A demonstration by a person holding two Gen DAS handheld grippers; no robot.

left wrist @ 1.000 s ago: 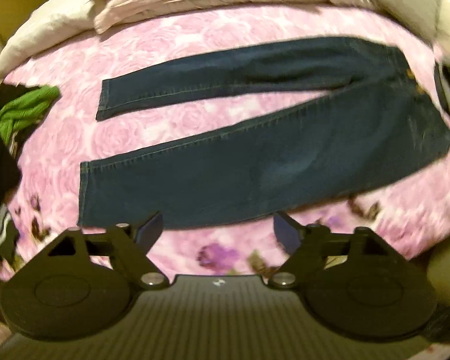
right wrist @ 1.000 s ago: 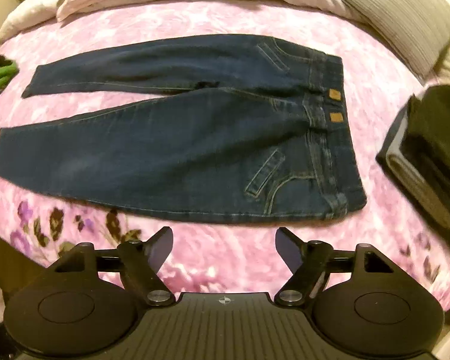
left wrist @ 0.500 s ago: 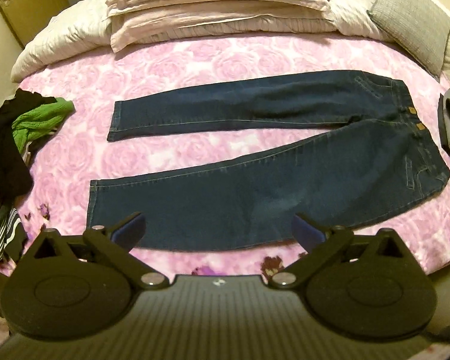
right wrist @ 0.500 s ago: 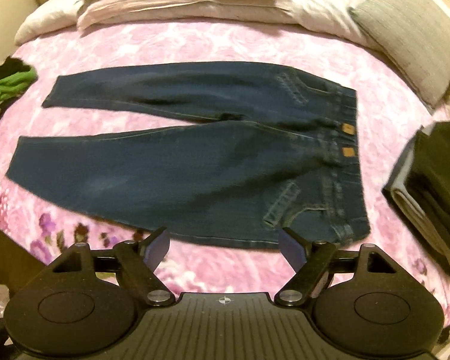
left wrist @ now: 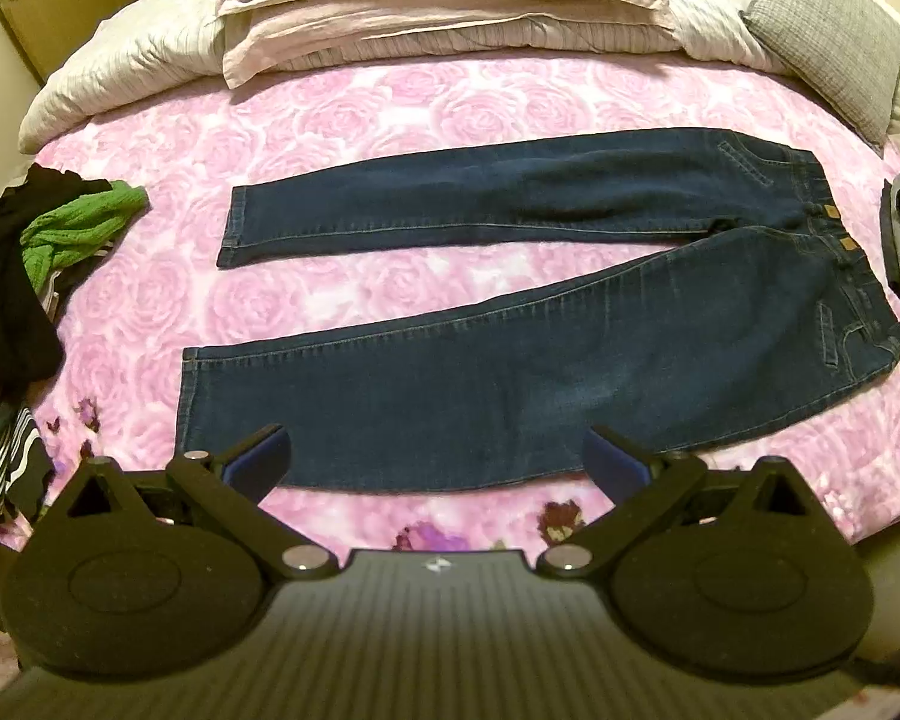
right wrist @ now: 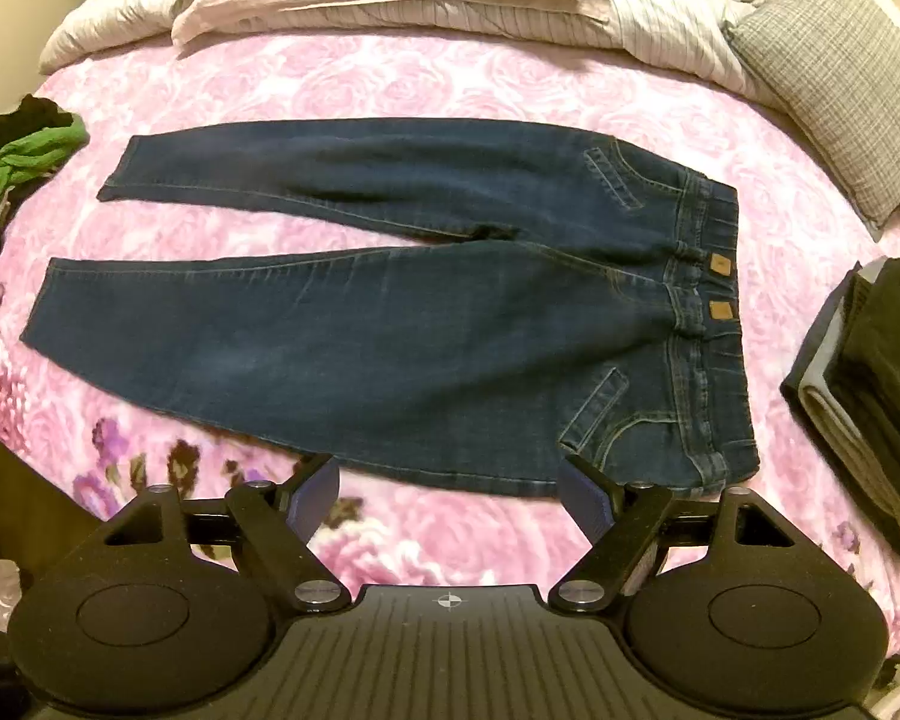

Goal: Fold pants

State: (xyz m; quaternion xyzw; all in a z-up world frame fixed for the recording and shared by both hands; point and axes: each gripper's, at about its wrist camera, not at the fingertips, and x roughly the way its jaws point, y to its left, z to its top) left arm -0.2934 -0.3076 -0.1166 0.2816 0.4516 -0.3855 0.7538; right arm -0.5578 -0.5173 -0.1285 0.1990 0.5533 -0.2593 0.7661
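Pink bedspread [left wrist: 342,120] carried unfolded jeans [left wrist: 510,384]; left gripper [left wrist: 435,465] and right gripper [right wrist: 447,483], both spread empty, should pinch the near-edge leg's hem and waistband.

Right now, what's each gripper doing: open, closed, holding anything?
Left gripper: open, empty, above the near edge of the jeans.
Right gripper: open, empty, near the waistband end.

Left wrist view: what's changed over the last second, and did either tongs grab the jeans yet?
Both views have pulled back from the dark blue denim jeans, so more of the pink rose-print bedspread and the pillows now shows. The left tongs have spread wider; the right tongs are open as before. Nothing was gripped or let go. The jeans lie flat, legs apart, unfolded, where they were.
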